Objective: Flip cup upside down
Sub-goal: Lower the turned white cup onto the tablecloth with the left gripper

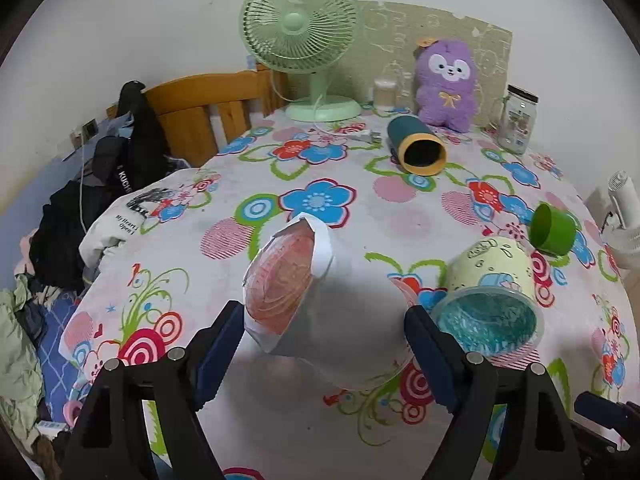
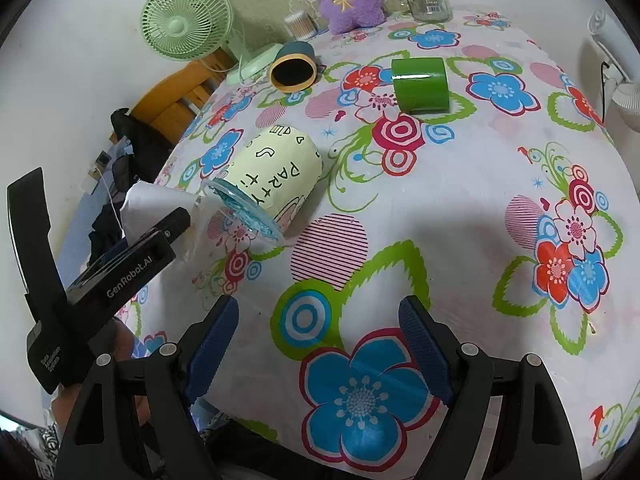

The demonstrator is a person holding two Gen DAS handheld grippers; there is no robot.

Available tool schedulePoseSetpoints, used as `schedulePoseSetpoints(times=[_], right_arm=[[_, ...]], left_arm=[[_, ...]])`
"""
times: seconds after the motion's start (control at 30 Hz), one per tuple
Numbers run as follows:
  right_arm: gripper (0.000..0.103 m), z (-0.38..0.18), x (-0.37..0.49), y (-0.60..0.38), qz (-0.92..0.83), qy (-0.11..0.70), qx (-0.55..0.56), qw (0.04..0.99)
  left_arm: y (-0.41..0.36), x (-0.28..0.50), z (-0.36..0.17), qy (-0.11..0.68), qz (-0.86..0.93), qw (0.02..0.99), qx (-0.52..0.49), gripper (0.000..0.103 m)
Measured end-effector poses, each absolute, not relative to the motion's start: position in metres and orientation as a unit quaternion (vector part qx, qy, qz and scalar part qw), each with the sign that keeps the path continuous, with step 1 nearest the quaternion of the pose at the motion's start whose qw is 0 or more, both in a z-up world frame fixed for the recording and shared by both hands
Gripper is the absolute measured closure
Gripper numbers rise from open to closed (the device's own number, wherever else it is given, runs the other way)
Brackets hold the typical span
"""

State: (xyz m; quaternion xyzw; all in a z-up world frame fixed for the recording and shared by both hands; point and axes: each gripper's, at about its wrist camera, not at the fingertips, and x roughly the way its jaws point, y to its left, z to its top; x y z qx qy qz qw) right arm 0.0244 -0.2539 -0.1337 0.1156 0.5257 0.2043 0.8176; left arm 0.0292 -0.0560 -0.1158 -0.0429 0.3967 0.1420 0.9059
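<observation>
My left gripper [image 1: 324,340] is shut on a white cup [image 1: 320,308] and holds it tilted on its side above the flowered tablecloth [image 1: 280,420], its reddish base toward the camera. The same cup [image 2: 160,204] shows in the right wrist view, held by the left gripper [image 2: 176,220] at the table's left edge. A pale yellow "PARTY" cup [image 1: 492,280] with a clear rim lies on its side just right of it; it also shows in the right wrist view [image 2: 276,172]. My right gripper [image 2: 320,340] is open and empty over the tablecloth [image 2: 460,240].
A green cup [image 1: 552,232] [image 2: 420,84] and a dark teal cup with a yellow rim [image 1: 416,144] [image 2: 294,68] lie on their sides farther back. A green fan [image 1: 300,36], purple plush toy [image 1: 446,84] and glass jar [image 1: 516,120] stand at the back. Clothes [image 1: 100,184] lie left.
</observation>
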Motion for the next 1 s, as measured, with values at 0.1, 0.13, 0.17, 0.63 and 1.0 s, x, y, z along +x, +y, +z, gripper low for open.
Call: schedulePoseSetpoints(times=[0.1,0.13,0.17,0.63,1.0], right_arm=[[0.019,-0.133,0.024,-0.253,0.205,0.526,0.115,0.818],[0.019,-0.133,0.024,-0.253,0.205,0.525,0.115,0.818],[0.019,-0.132,0.024,-0.253,0.206,0.525,0.114,0.818],[0.019,-0.13,0.028,-0.243,0.212,0.526,0.107,0.817],[0.019,-0.117,0.033,-0.225,0.229,0.51,0.091,0.824]], left_arm=[[-0.057,0.028,-0.114,0.395,0.139,0.907,-0.044,0.016],[-0.057,0.027,-0.113,0.394,0.14,0.908,-0.043,0.014],[-0.057,0.027,-0.112,0.391,0.14,0.909,-0.042,0.012],[-0.045,0.023,-0.104,0.381,0.133,0.913,-0.059,0.01],[-0.024,0.006,-0.078,0.358,0.121,0.922,-0.081,0.008]])
